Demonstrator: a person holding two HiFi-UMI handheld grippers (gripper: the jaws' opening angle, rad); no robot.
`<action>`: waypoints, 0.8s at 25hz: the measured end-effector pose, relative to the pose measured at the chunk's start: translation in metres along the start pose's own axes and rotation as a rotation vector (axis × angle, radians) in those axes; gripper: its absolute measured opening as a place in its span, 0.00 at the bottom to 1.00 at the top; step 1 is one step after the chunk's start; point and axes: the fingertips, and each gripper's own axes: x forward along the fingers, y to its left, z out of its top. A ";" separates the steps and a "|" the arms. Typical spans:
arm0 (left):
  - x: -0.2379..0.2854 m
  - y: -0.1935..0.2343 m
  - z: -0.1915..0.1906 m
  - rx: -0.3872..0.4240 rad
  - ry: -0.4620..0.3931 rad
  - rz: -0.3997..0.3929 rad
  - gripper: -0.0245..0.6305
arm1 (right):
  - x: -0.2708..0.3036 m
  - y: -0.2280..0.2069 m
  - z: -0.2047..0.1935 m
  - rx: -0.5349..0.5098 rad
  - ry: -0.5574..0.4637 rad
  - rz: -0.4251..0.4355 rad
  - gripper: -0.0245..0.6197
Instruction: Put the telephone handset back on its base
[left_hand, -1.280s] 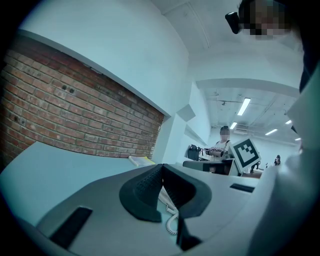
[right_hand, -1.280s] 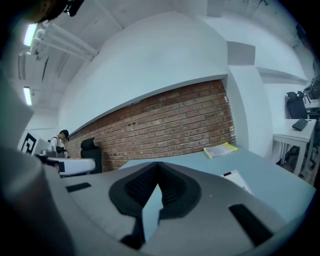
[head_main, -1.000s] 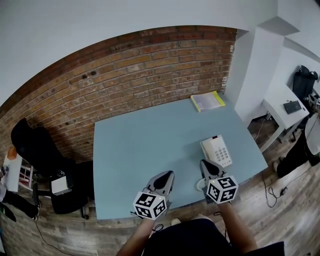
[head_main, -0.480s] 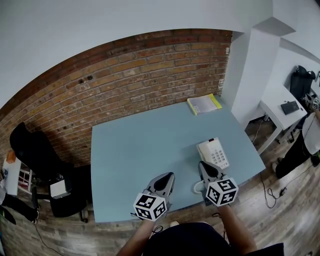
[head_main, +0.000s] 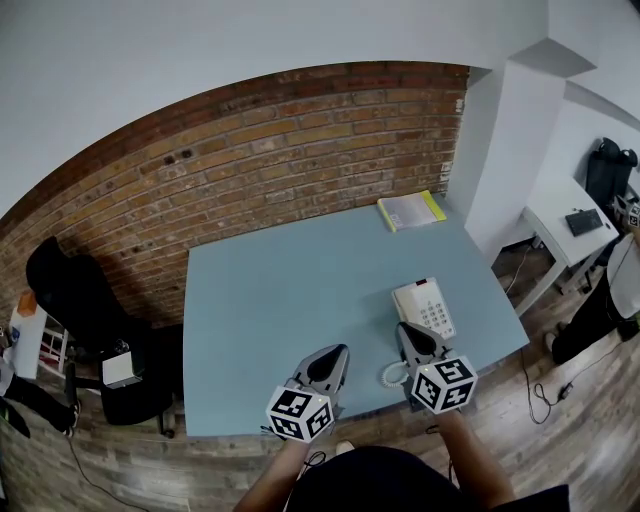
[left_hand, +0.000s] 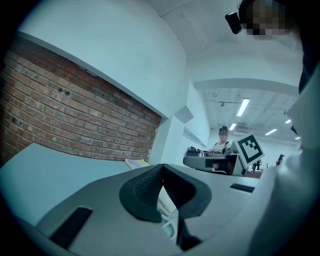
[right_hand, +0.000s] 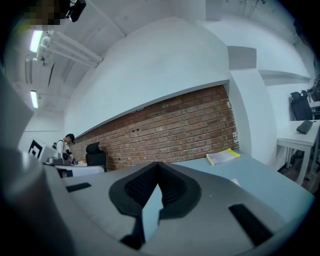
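A white telephone (head_main: 424, 305) with a keypad lies on the light blue table (head_main: 280, 300), near its front right edge. Its coiled cord (head_main: 392, 375) loops toward the front edge beside my right gripper (head_main: 405, 329). I cannot tell whether the handset lies on the base or off it. My right gripper is shut and empty, its tip just short of the phone's near end. My left gripper (head_main: 340, 350) is also shut with nothing held, to the left of the phone. The white cord (left_hand: 167, 216) shows through the gap below the left gripper's (left_hand: 160, 169) closed tips. In the right gripper view the jaws (right_hand: 158, 166) meet at the tip.
A yellow-edged booklet (head_main: 411, 209) lies at the table's far right corner, by the brick wall (head_main: 300, 150). A black chair (head_main: 70, 300) stands to the left, a white desk (head_main: 570, 215) to the right. A person (left_hand: 222, 142) sits far off.
The head view has shifted slightly. Both grippers stay shut in nearly the same place at the front edge, and the phone has not moved.
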 end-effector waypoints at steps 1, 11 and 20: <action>0.000 -0.002 0.000 0.000 -0.001 0.003 0.05 | -0.002 0.000 0.002 -0.002 -0.002 0.005 0.06; -0.005 -0.024 -0.002 0.008 -0.017 0.035 0.05 | -0.026 0.002 0.013 0.003 -0.035 0.043 0.06; -0.015 -0.047 -0.001 0.035 -0.027 0.053 0.05 | -0.051 0.011 0.014 0.014 -0.051 0.080 0.06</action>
